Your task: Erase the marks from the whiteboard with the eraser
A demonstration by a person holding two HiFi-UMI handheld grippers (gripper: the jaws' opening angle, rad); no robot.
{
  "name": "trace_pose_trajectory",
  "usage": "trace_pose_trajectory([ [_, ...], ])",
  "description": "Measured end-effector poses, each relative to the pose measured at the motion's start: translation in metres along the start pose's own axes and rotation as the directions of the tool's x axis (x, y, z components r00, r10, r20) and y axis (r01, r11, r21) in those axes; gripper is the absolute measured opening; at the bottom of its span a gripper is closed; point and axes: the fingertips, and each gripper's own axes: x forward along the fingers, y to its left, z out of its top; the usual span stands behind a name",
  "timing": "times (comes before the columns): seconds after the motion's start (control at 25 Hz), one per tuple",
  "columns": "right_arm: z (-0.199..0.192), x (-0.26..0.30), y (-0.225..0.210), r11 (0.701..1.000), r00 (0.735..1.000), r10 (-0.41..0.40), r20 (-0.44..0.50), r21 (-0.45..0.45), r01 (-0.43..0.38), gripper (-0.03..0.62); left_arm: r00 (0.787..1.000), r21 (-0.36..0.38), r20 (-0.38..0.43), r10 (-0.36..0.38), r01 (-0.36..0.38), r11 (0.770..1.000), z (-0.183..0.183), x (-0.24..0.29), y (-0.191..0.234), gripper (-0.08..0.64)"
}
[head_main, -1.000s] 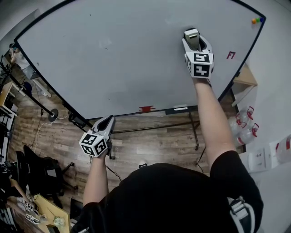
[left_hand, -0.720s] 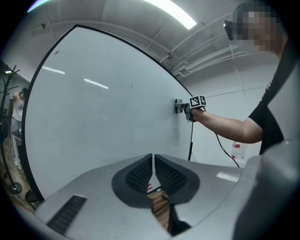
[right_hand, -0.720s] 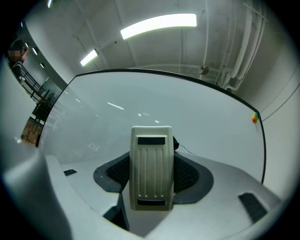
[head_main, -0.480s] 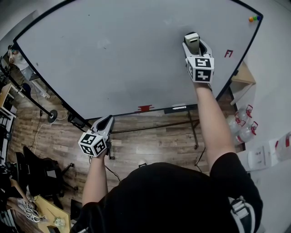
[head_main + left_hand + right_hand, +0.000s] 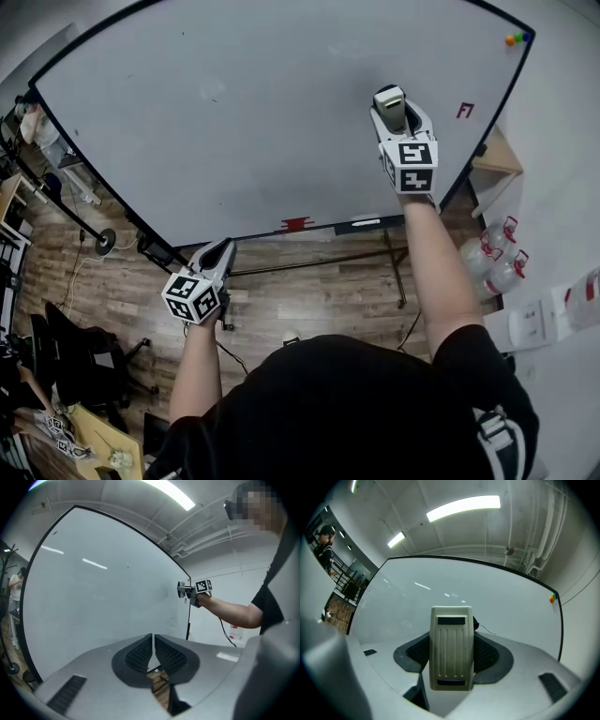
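A large whiteboard (image 5: 244,112) fills the upper head view. My right gripper (image 5: 392,101) is shut on a beige eraser (image 5: 391,103), which is pressed flat to the board's right part. In the right gripper view the eraser (image 5: 451,646) stands upright between the jaws, with a thin dark mark (image 5: 485,629) on the board just past its right edge. A small red mark (image 5: 464,110) sits to the right of the eraser. My left gripper (image 5: 219,253) hangs below the board's lower edge, shut and empty, its pads (image 5: 140,653) nearly touching.
A tray rail under the board carries a red item (image 5: 296,224) and a dark marker (image 5: 361,224). Coloured magnets (image 5: 515,38) sit in the board's top right corner. A wooden floor, the board's stand legs (image 5: 396,272), bottles (image 5: 495,258) and a desk chair (image 5: 80,361) lie below.
My right gripper has slid the eraser slightly left and up across the board. The left gripper has stayed where it was.
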Motion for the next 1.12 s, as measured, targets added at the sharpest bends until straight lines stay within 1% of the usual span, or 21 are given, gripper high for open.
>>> trace_pose_trajectory([
  [0.44,-0.011,-0.055,0.011,0.999,0.998,0.049,0.029,0.0,-0.049,0.245,1.0,0.006,-0.003,0.017,-0.017,1.0,-0.001,-0.008,-0.009,0.028],
  [0.56,-0.018,-0.071,0.012,0.998,0.998,0.058,0.032,0.015,-0.058,0.245,1.0,0.008,-0.006,0.016,-0.016,1.0,-0.002,-0.009,-0.014,0.027],
  [1.12,-0.092,-0.123,0.025,0.988,0.993,0.105,-0.049,0.115,-0.099,0.245,1.0,0.006,-0.017,0.015,-0.015,1.0,-0.012,-0.013,-0.032,0.028],
])
